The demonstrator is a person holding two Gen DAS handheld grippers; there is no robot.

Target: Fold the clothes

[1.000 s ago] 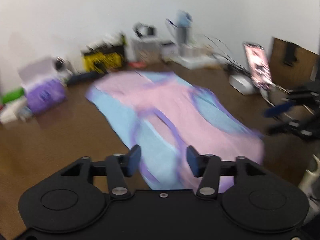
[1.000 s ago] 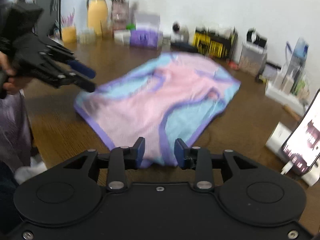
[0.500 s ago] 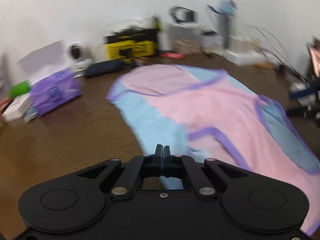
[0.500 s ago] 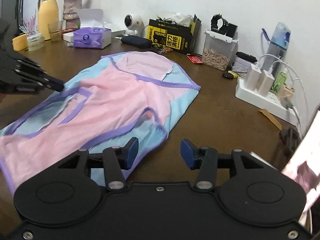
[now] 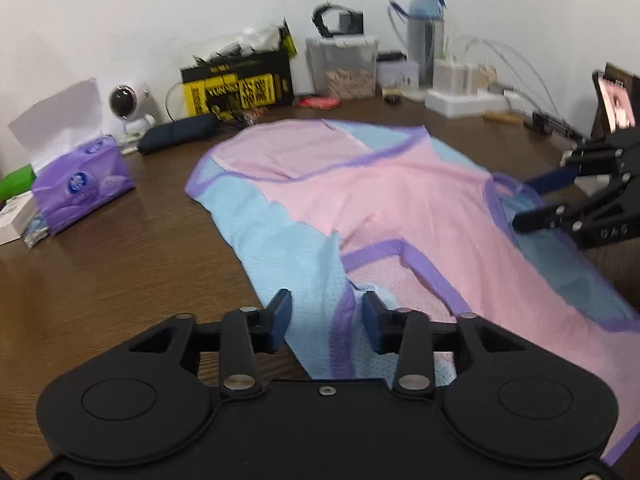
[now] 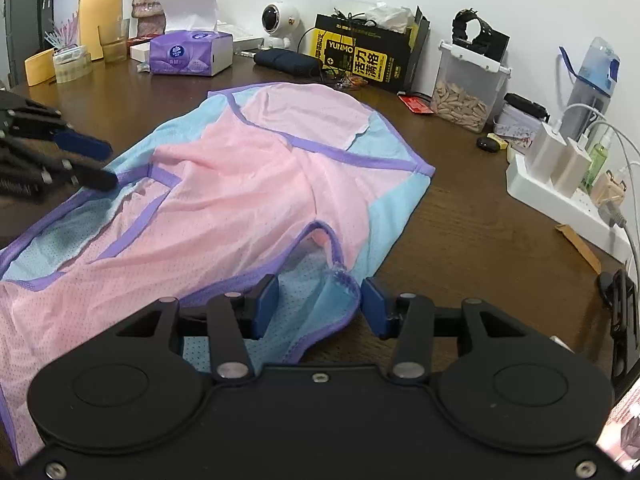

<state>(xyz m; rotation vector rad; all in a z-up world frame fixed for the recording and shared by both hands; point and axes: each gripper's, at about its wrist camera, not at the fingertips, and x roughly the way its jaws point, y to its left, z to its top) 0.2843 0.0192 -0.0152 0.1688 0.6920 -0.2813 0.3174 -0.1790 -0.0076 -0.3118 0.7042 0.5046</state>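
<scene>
A pink and light-blue mesh top with purple trim (image 5: 400,200) lies spread on the brown wooden table (image 5: 100,264); it also shows in the right wrist view (image 6: 240,184). My left gripper (image 5: 326,322) is open, its blue pads on either side of a purple-trimmed armhole edge at the garment's near left side. My right gripper (image 6: 318,306) is open, its pads straddling the purple-edged armhole at the other side. Each gripper shows in the other's view: the right one (image 5: 560,196) and the left one (image 6: 80,160), both over the garment's edges.
Along the back wall stand a purple tissue box (image 5: 80,188), a small white camera (image 5: 128,104), a dark pouch (image 5: 180,134), a yellow-black box (image 5: 236,84), a clear container (image 5: 344,64), a water bottle (image 5: 424,36) and a white power strip (image 6: 560,196). A phone (image 5: 614,102) stands at the right.
My left gripper was shut half a second ago and is open now around the armhole edge. My right gripper has moved left onto the garment, so fabric lies between its pads.
</scene>
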